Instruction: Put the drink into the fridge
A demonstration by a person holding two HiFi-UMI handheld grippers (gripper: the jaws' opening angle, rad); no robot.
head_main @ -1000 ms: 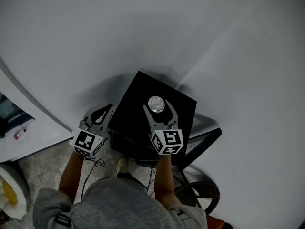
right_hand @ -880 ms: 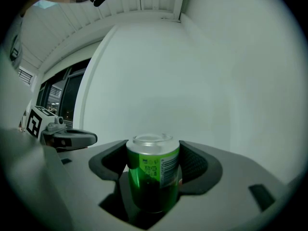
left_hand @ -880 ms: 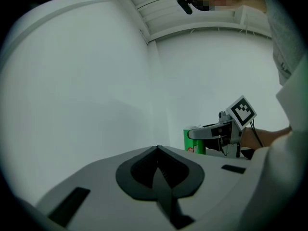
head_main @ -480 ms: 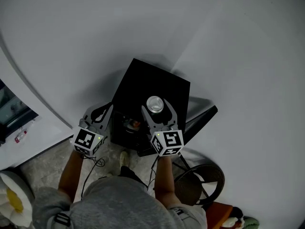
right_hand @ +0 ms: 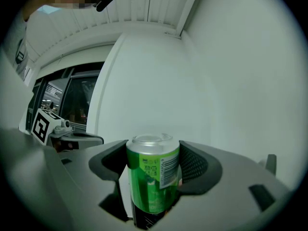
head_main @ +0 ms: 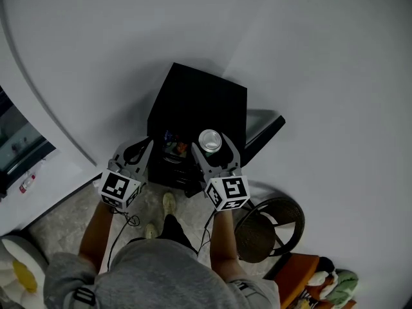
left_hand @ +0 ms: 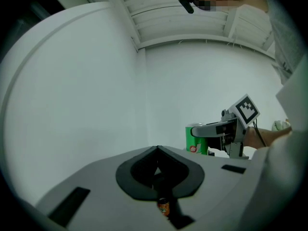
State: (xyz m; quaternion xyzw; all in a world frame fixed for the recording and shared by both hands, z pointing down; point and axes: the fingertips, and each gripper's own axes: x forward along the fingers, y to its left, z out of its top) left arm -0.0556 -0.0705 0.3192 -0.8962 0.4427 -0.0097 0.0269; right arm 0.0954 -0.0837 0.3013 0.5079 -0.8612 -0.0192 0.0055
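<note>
A green drink can point(head_main: 210, 140) stands upright between the fingers of my right gripper point(head_main: 213, 148), which is shut on it; the right gripper view shows the can point(right_hand: 153, 174) held at mid-height. It hangs over the front edge of a black mini fridge point(head_main: 199, 98). The fridge door point(head_main: 262, 129) is swung open to the right, and cans show on a shelf inside point(head_main: 174, 148). My left gripper point(head_main: 140, 148) is shut and empty just left of the fridge opening. In the left gripper view its tips meet point(left_hand: 157, 150), with the green can point(left_hand: 196, 138) off to the right.
A round dark stool point(head_main: 267, 227) stands at the right of my feet. Coloured things point(head_main: 328, 285) lie at the bottom right. A white counter and window point(head_main: 26, 147) run along the left. White walls rise behind the fridge. Cables trail on the floor point(head_main: 129, 221).
The fridge has slid up and away in the head view, and its inside with cans has come into sight. The can stays in my right gripper, moved from over the fridge top to over its front edge.
</note>
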